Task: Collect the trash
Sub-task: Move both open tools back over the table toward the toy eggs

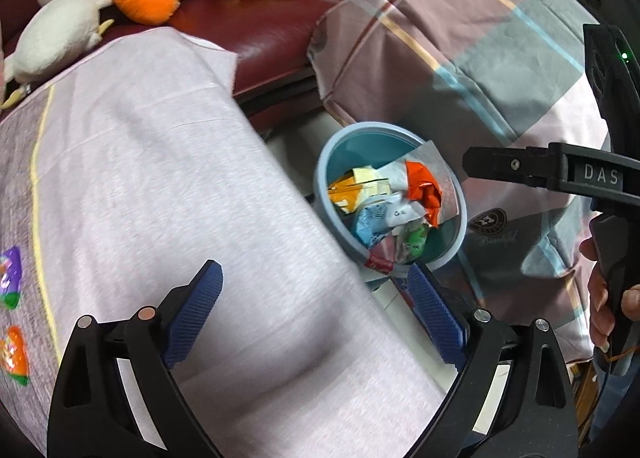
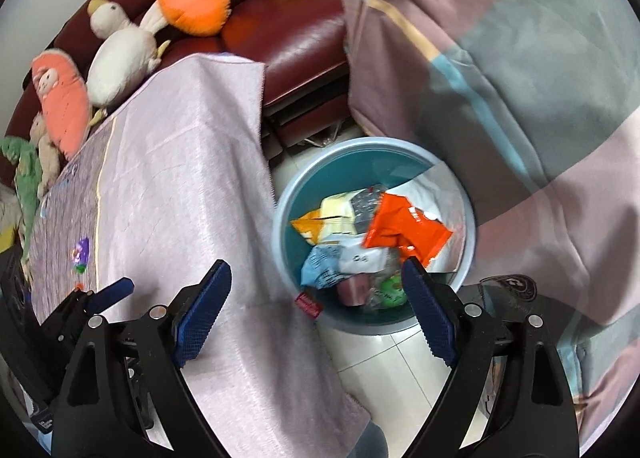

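**A:** Where does the trash sit relative to the jaws?

**B:** It is in the blue bin (image 2: 470, 258) on the tiled floor (image 2: 384, 362), between the pink-covered table (image 2: 192, 186) and the plaid quilt (image 2: 520, 70). From the right wrist view, the right gripper (image 2: 316, 310) has its jaws standing wide apart with nothing between the blue pads (image 2: 204, 310). The bin lies ahead of them, its near rim just beyond the right-side pad.

**A:** What is in the bin?

**B:** A heap of crumpled wrappers: an orange packet (image 2: 404, 230) on top, a yellow one (image 2: 316, 224), a light blue one (image 2: 324, 268), and a white one (image 2: 362, 258). A small red packet (image 2: 308, 304) hangs at the near rim; I cannot tell whether it is inside or outside.

**A:** And the left gripper?

**B:** The left gripper (image 1: 316, 314) also has its jaws spread wide and holds nothing. It hovers over the table's cloth, with the bin ahead and to the right, the rim close by its right-side pad. The same orange packet (image 1: 424, 190) tops the pile in that view.

**A:** Any trash left elsewhere?

**B:** Two small colourful wrappers (image 1: 12, 278) lie on the cloth at the far left edge of the left wrist view, well apart from both sets of jaws.

**A:** Anything else around?

**B:** Plush toys (image 2: 188, 6) on a dark red sofa (image 2: 288, 34) behind the table.
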{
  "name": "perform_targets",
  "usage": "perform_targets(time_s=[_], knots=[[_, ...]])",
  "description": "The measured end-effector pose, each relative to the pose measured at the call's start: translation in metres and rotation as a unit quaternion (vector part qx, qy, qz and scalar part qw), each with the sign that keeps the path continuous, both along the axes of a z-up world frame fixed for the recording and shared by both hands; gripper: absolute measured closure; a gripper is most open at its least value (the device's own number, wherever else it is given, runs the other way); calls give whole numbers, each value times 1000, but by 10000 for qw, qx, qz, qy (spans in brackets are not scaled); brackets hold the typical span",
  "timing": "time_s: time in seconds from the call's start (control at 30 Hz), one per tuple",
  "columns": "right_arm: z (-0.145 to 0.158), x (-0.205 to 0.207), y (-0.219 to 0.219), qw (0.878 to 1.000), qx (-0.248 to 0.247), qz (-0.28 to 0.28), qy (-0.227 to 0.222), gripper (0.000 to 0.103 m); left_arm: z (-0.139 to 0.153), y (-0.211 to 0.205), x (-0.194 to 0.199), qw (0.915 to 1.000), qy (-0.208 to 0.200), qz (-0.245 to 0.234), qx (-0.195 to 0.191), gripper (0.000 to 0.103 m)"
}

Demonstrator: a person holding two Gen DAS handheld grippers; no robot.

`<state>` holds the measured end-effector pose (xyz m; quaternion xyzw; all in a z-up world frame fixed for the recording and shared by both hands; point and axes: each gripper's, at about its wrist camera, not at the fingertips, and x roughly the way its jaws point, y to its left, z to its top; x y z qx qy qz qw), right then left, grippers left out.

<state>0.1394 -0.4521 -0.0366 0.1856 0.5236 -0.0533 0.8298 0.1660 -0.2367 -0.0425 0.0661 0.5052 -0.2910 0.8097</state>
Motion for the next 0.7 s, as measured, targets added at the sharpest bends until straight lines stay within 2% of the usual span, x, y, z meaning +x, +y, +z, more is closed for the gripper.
perform_targets(time_s=[0.17,0.37,0.57,0.7], knots=[[9,1,32,9996,-115,240,0,20,5,36,-6,9997,-60,231,-60,9],[16,12,83,9977,-206,639,74,20,10,104,-10,9973,-195,704,-61,9],[20,23,153,9918,-301,1236,150,20,16,185,-12,9922,-452,1151,175,9],[20,30,195,9870,-328,1563,198,20,10,238,-12,9875,-466,1470,319,9]])
